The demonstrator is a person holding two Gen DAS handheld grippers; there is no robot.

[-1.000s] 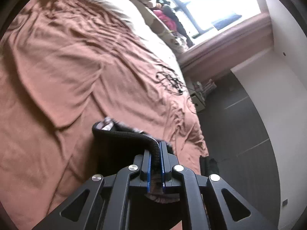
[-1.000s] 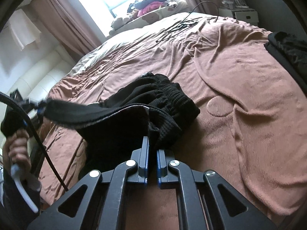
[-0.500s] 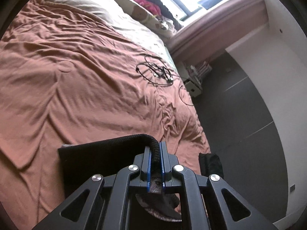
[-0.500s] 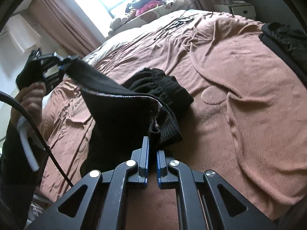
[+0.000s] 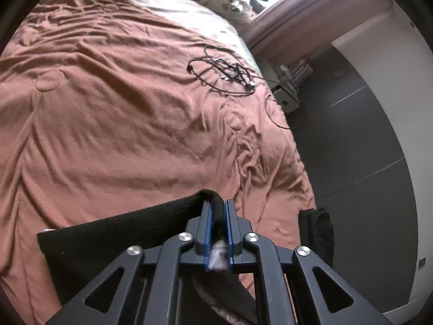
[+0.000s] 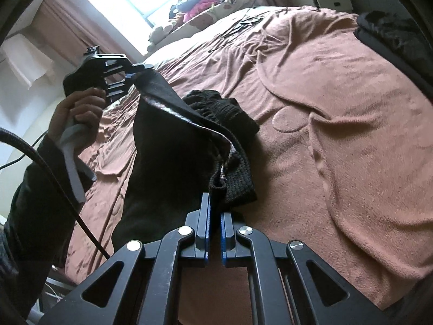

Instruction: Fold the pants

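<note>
The black pants (image 6: 173,146) hang stretched between the two grippers above the brown blanket (image 6: 338,124) that covers the bed, and the coming move turns on that span. Taking the ribbed waistband (image 6: 238,173) as the landmark: the right gripper (image 6: 214,226) sits just at the waistband's near corner, its fingers closed on a fold of black cloth there. From the waistband the taut upper edge of the pants runs up and away to the left gripper (image 6: 132,71), which a person's hand (image 6: 77,113) holds raised well above the blanket; part of the garment's bulk lies bunched on the blanket behind the waistband.

In the left wrist view the left gripper (image 5: 216,233) has its fingers clamped on a thick rolled hem of the same black cloth, the pads pressing it; they have just eased a little wider, yet cloth fills the gap. The long axis of the held edge therefore runs from the low right fingers at the waistband diagonally up to the high left fingers.

My judgement is that the left hand, being the raised and free end, has to carry its hem across toward the waistband, while the right fingers act as the anchor.
</note>
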